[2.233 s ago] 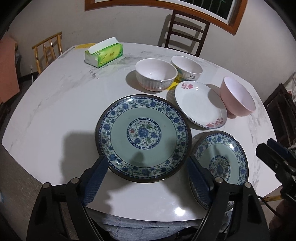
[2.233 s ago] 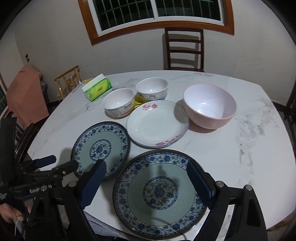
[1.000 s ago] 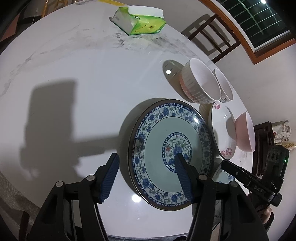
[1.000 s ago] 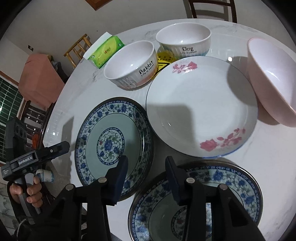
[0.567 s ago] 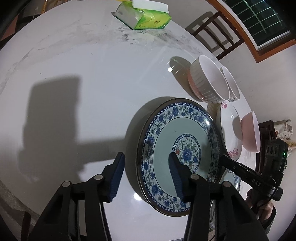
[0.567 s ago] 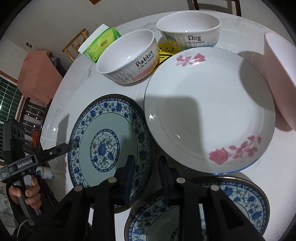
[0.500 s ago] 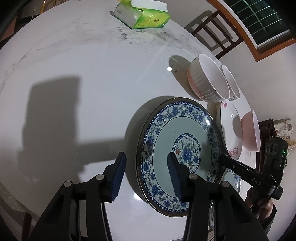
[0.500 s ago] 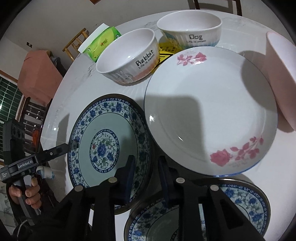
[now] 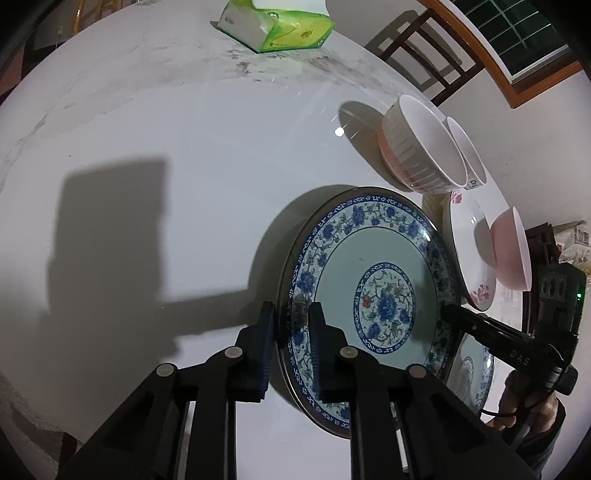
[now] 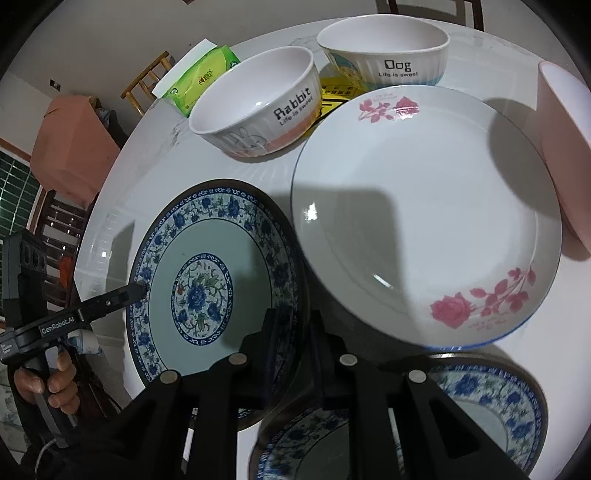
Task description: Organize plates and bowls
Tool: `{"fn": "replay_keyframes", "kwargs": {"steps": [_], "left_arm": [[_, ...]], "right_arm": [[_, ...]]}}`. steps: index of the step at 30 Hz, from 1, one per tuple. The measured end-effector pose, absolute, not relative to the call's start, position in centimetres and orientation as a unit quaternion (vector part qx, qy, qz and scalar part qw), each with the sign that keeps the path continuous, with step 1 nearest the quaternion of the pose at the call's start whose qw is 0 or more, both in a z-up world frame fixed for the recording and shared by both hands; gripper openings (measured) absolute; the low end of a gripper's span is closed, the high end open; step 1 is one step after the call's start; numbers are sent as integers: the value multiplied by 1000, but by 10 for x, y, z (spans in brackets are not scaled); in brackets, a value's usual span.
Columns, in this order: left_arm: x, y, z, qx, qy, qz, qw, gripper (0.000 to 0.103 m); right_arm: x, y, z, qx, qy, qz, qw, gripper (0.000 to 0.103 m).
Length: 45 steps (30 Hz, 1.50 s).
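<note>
Both grippers had the same blue-patterned plate by opposite edges of its rim.

The left gripper (image 9: 291, 345) straddled the plate's (image 9: 384, 258) left rim, its jaws closing onto it, one finger outside and one on the blue border. The right gripper (image 10: 291, 345) was closing its jaws on the plate's right rim, beside the white rose plate (image 10: 424, 218). The plate lay on the white counter (image 9: 184, 122), near the counter's front edge. A second blue plate (image 10: 480, 391) sat in front of the rose plate. Behind stood the Rabbit bowl (image 10: 258, 103), the Dog bowl (image 10: 384, 59) and, to the right, a pink bowl (image 10: 565, 147). A green tissue pack (image 9: 277, 26) lay at the far edge.
</note>
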State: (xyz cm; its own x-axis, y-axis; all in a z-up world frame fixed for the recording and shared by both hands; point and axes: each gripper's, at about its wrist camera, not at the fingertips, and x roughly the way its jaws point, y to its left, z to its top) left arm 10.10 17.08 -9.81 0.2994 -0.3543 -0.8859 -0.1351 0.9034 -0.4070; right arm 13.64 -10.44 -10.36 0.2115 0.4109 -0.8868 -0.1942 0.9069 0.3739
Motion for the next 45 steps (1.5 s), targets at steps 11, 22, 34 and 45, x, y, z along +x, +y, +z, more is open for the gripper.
{"fn": "replay_keyframes", "kwargs": {"steps": [11,22,34,45], "left_arm": [[84,193,-76,-183,565,-56,803,13],[77,208,-85,-178,569,-46,801,13],[78,210,-97,-164,572,-43,803,13],[76,217,-94,-178,564,-19,806,39]], "right_arm": [[116,-73,-86,89,583,203,782,16],[108,-57,-102,100,589,201,776,16],[97,-54,-114,96,593,199,774,16],[90,-57,-110,85,586,201,780,19]]}}
